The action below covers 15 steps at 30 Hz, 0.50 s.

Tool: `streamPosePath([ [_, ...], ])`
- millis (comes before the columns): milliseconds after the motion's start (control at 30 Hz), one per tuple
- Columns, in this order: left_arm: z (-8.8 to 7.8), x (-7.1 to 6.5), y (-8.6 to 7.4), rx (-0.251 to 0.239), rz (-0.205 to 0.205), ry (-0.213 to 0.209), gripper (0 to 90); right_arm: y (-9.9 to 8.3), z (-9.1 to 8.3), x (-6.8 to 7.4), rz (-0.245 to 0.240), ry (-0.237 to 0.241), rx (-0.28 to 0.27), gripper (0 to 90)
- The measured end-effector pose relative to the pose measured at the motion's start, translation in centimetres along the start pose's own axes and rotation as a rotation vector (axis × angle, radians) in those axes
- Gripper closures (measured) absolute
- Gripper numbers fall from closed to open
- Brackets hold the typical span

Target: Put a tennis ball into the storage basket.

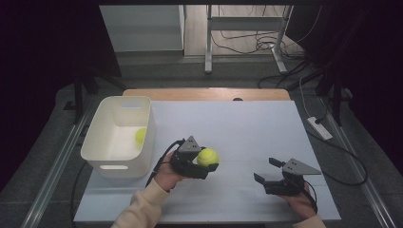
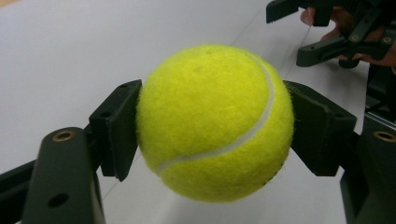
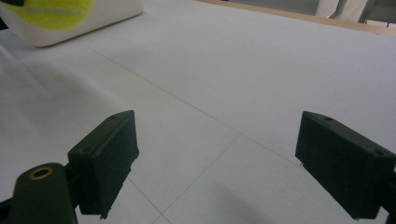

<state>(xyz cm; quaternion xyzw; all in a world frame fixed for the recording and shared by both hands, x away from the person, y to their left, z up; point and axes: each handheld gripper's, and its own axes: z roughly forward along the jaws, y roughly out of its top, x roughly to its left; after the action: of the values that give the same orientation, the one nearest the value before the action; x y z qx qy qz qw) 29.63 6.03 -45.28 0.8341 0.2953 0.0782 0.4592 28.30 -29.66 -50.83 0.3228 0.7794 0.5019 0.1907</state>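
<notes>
Overhead, left gripper [image 1: 205,164] clamps a tennis ball [image 1: 207,156] above the white table [image 1: 247,128], right of a white bin [image 1: 119,135] whose wall half hides a second ball [image 1: 140,136]. Right gripper [image 1: 267,170] rests wide apart, holding nothing.

Left gripper view: both pads press the ball's sides.

Right gripper view: ball and bin are cropped at top left.

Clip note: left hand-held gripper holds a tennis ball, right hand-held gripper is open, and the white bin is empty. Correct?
Not quite: the white bin is not empty; the high view shows a second tennis ball inside. The left hand-held gripper does hold a tennis ball, and the right hand-held gripper is open.
</notes>
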Motion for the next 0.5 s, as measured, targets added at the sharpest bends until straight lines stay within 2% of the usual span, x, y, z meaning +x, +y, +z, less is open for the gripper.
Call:
streamPosePath([
  [333,-1.2,0.3,0.5,-0.029,0.002,0.022,26.3,0.0,0.0,0.0,-0.002,-0.001,0.001,13.2],
  [500,-1.8,0.4,0.7,-0.052,-0.01,0.029,26.3,0.0,0.0,0.0,-0.001,-0.001,0.001,13.2],
])
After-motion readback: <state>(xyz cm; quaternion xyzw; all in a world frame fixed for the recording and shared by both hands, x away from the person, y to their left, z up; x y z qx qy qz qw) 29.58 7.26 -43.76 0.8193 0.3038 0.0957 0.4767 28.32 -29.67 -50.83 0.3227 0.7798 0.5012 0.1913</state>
